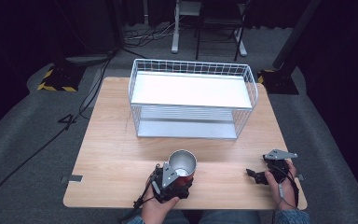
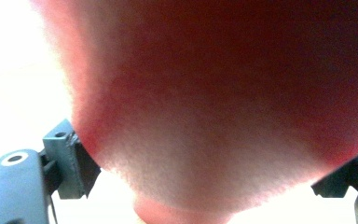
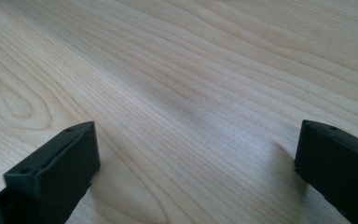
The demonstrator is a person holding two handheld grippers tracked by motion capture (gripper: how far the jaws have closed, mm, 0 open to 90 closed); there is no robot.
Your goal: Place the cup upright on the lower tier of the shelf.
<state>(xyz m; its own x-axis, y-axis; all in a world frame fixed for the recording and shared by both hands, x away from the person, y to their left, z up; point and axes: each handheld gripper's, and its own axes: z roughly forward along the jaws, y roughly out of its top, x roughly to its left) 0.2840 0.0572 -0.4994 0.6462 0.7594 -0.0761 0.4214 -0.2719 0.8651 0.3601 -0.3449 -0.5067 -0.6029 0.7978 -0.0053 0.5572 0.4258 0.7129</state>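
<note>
A red cup (image 1: 182, 162) with a shiny metal inside stands upright near the table's front edge, a little left of centre. My left gripper (image 1: 183, 180) comes at it from the front and is shut on its lower body. In the left gripper view the cup's red wall (image 2: 214, 93) looms blurred and close, with a black jaw pressing on each side of it. My right gripper (image 1: 256, 176) rests low at the front right of the table, open, a hand around it. Between the right gripper's (image 3: 196, 158) spread jaws lies only bare wood.
A white wire rack (image 1: 191, 70) with an upper shelf and a lower shelf stands across the back half of the wooden table (image 1: 116, 149). Cables, a yellow-and-black striped base and furniture legs lie on the grey floor beyond the table.
</note>
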